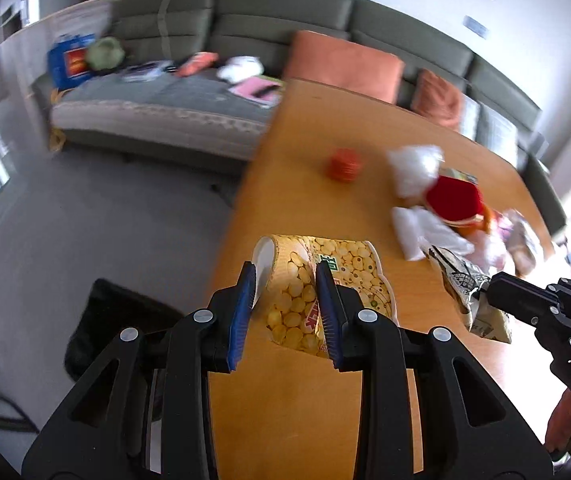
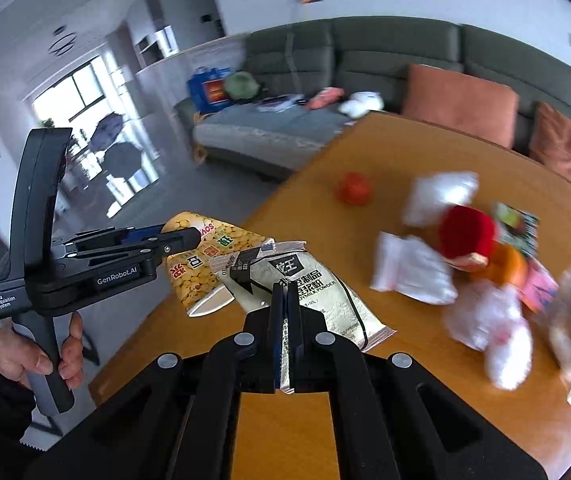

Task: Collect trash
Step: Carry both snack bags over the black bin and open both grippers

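Trash pile (image 2: 485, 280) beyond both held packets blurs.

We see an orange-brown wooden bench (image 2: 365, 152) carrying a small red ball (image 2: 354, 188), white plastic bags (image 2: 413, 270), a red-capped orange item (image 2: 467, 232) and blurred colourful wrappers (image 2: 517, 222).

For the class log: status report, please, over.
Left gripper shut on yellow packet. Right gripper shut on silver packet. More litter on table. Nothing blocking.
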Available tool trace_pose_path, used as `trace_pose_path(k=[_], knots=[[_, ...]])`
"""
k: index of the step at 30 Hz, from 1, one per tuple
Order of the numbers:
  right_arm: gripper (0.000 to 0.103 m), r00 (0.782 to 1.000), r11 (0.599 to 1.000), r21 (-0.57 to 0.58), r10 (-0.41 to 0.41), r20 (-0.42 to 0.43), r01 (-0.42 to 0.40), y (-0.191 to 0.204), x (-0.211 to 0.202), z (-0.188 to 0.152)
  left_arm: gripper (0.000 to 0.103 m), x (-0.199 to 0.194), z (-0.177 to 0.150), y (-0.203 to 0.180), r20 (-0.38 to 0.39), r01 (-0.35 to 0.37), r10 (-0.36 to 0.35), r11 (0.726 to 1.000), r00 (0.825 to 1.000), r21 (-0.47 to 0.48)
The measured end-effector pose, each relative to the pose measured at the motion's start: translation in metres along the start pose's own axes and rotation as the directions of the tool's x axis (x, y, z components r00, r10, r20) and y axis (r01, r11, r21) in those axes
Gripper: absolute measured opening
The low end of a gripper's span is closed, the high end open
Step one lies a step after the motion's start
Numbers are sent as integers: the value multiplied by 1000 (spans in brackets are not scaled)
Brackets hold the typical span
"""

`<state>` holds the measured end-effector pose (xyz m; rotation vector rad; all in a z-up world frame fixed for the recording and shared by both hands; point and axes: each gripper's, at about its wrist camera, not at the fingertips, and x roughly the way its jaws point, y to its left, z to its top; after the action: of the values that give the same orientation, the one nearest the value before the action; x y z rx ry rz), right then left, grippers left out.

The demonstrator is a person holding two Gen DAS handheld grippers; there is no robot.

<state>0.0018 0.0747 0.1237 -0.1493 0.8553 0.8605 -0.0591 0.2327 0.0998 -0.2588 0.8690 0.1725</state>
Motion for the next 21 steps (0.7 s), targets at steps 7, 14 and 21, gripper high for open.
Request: trace_pose_path(k=[7,14,21], knots=[[3,994,988,-112,105,-37,-108,69,41,25,31,-27,-19,81,15,-110,113,985,994,-131],[3,974,954,-205,199,-110,-218,140,90,44,31,-56,-48,161,-6,-230,237,936,971,-267],[3,939,917,-249,256,-228,-311,207,150,60,31,-70,-77,228,-69,-324,323,867,944,-379]])
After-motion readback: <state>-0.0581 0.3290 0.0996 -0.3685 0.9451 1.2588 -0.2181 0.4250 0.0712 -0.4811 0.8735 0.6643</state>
